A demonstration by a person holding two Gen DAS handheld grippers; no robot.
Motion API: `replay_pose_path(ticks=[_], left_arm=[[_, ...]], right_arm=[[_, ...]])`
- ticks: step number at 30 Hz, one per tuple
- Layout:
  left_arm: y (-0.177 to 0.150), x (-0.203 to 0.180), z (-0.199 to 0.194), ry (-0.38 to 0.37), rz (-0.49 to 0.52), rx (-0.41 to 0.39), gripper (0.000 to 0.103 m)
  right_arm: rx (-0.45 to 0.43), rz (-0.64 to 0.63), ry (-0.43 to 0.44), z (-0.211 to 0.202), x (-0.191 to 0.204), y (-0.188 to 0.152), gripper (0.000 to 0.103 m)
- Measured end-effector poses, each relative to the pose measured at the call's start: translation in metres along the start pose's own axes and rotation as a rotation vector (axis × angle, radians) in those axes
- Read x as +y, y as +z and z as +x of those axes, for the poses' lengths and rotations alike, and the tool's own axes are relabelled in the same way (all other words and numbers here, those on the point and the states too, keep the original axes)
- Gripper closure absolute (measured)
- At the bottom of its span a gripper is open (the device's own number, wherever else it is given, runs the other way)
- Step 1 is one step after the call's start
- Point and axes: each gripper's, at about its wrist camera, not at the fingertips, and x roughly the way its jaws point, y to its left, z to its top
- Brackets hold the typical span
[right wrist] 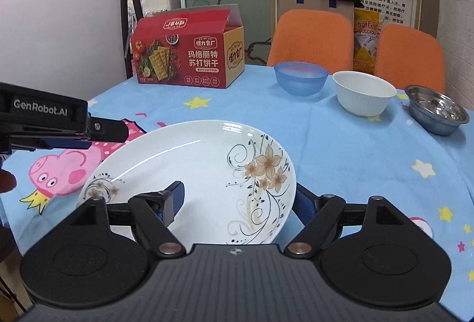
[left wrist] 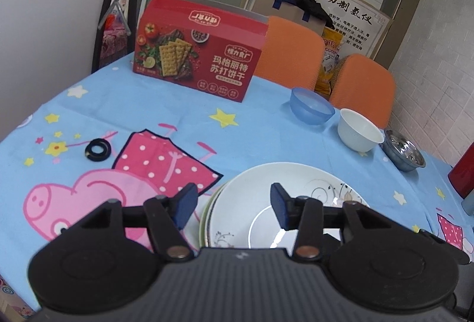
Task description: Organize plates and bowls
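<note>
A stack of plates point(left wrist: 254, 203) lies on the blue cartoon tablecloth point(left wrist: 207, 138), topped by a white plate with a brown flower pattern point(right wrist: 207, 168). My left gripper point(left wrist: 234, 205) is open and empty, just above the stack's left rim. My right gripper point(right wrist: 240, 200) is open; its left finger sits over the top plate and its right finger is outside the plate's right rim. Whether it touches the plate I cannot tell. A blue bowl point(left wrist: 312, 106), a white bowl point(left wrist: 360, 132) and a steel bowl point(left wrist: 404, 153) stand in a row at the far right.
A red cracker box point(left wrist: 201, 55) stands at the table's far side. A black ring point(left wrist: 97, 149) lies on the left. Two orange chairs point(left wrist: 291, 49) stand behind the table. A red object point(left wrist: 465, 171) is at the right edge. The left gripper's body point(right wrist: 44, 120) shows in the right wrist view.
</note>
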Motion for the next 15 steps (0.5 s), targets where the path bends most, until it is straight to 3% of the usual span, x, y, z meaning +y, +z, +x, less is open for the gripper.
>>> replay_pose_path(ticks=[3, 7, 15], left_arm=[[0.0, -0.009, 0.0, -0.01, 0.016, -0.002, 0.055], [0.002, -0.031, 0.005, -0.027, 0.049, 0.002, 0.05], [-0.001, -0.084, 0.015, -0.075, 0.12, 0.018, 0.041]], right_arm=[[-0.039, -0.026, -0.032, -0.009, -0.003, 0.0, 0.0], [-0.089, 0.037, -0.038, -0.03, -0.024, 0.003, 0.0], [-0.083, 0.117, -0.106, -0.043, -0.075, -0.004, 0.0]])
